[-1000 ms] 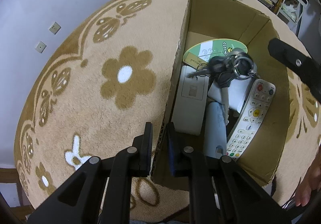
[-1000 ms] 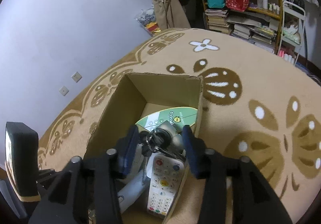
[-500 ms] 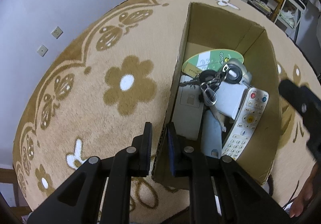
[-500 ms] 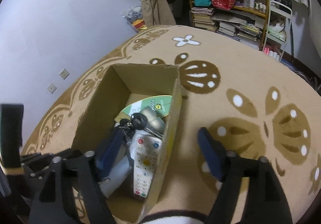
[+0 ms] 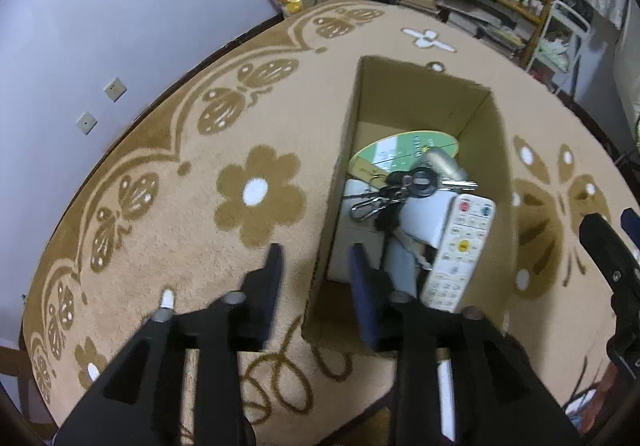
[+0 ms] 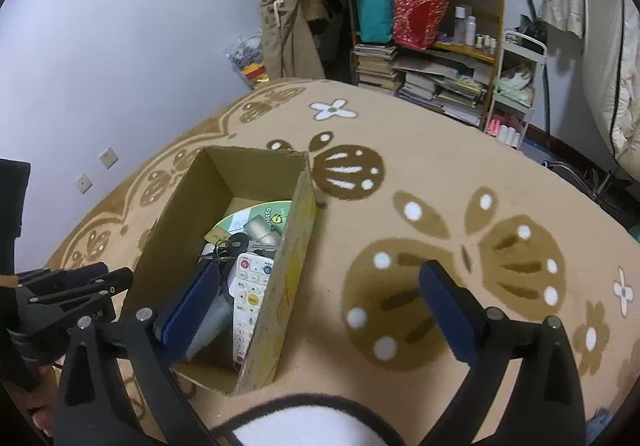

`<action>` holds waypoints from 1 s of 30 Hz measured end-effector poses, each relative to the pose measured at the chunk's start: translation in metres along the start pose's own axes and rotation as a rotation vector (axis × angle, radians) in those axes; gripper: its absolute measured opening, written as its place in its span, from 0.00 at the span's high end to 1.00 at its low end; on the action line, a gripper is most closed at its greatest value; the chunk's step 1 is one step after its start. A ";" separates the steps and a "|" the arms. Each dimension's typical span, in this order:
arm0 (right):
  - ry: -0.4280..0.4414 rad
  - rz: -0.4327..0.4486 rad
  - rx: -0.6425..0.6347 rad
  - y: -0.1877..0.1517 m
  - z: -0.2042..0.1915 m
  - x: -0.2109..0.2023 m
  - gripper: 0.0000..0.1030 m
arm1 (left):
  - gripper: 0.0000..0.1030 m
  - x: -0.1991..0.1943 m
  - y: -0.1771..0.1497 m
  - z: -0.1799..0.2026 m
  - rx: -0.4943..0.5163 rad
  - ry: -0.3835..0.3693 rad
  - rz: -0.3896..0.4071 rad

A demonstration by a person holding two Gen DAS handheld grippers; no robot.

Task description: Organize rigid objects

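The cardboard box [image 5: 492,182] sits on the flowered carpet [image 5: 168,150], holding a bunch of keys [image 5: 404,186] on a white remote [image 5: 460,246]. The left hand-held gripper [image 5: 316,258] has just been opening – released, straddling the box's near-left wall. Only the right view shows shelves [image 6: 440,38] – the right hand-held gripper [image 6: 316,298] has just opened wide, empty.

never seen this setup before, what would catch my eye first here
The open cardboard box on the tan flower-patterned rug draws the eye first, cluttered with a white remote, a bunch of keys and a green disc. The left gripper straddles the box's near wall, jaws apart. Behind, a crowded shelf holds books and a red bag.
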State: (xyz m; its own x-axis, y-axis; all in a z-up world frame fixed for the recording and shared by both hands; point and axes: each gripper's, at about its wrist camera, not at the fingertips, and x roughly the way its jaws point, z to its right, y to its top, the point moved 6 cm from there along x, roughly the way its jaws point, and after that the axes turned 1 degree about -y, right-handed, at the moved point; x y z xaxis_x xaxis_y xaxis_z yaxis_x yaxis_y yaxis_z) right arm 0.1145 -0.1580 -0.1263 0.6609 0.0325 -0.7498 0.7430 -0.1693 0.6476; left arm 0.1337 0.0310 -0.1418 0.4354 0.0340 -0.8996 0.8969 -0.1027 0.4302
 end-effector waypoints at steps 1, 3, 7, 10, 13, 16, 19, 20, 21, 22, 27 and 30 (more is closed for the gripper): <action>0.001 0.004 0.005 0.000 0.002 -0.004 0.00 | 0.45 -0.004 0.001 0.001 0.000 -0.008 0.016; 0.008 0.018 0.013 -0.002 0.005 -0.013 0.00 | 0.36 -0.018 0.003 0.003 0.010 -0.011 0.064; -0.015 0.048 0.024 -0.004 0.012 -0.031 0.00 | 0.12 -0.043 0.005 0.010 0.035 -0.004 0.148; -0.020 0.066 0.025 -0.004 0.015 -0.042 0.00 | 0.07 -0.060 0.006 0.011 0.034 0.005 0.207; -0.036 0.073 0.015 -0.004 0.017 -0.053 0.00 | 0.04 -0.073 0.007 0.009 0.031 0.008 0.257; -0.073 0.107 -0.021 -0.005 0.018 -0.068 0.00 | 0.01 -0.088 0.006 0.007 0.026 0.003 0.326; -0.077 0.132 -0.021 -0.006 0.019 -0.080 0.00 | 0.01 -0.103 0.003 0.006 0.028 0.024 0.382; -0.070 0.143 -0.016 -0.007 0.020 -0.085 0.00 | 0.01 -0.107 0.001 0.006 0.034 0.029 0.390; -0.065 0.155 -0.013 -0.007 0.020 -0.088 0.00 | 0.01 -0.111 -0.001 0.007 0.042 0.029 0.396; -0.065 0.168 -0.009 -0.008 0.021 -0.093 0.00 | 0.01 -0.116 -0.004 0.008 0.050 0.026 0.408; -0.043 0.226 0.013 -0.015 0.023 -0.115 0.00 | 0.01 -0.144 -0.016 0.012 0.081 0.010 0.495; -0.030 0.255 0.020 -0.021 0.021 -0.123 0.00 | 0.01 -0.157 -0.023 0.013 0.083 -0.014 0.528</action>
State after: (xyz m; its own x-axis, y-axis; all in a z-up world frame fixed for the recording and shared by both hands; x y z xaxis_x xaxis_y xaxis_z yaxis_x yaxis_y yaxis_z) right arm 0.0155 -0.1796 -0.0502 0.8230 -0.0431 -0.5664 0.5501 -0.1879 0.8137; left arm 0.0442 0.0149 -0.0116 0.8241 -0.0569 -0.5636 0.5467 -0.1808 0.8176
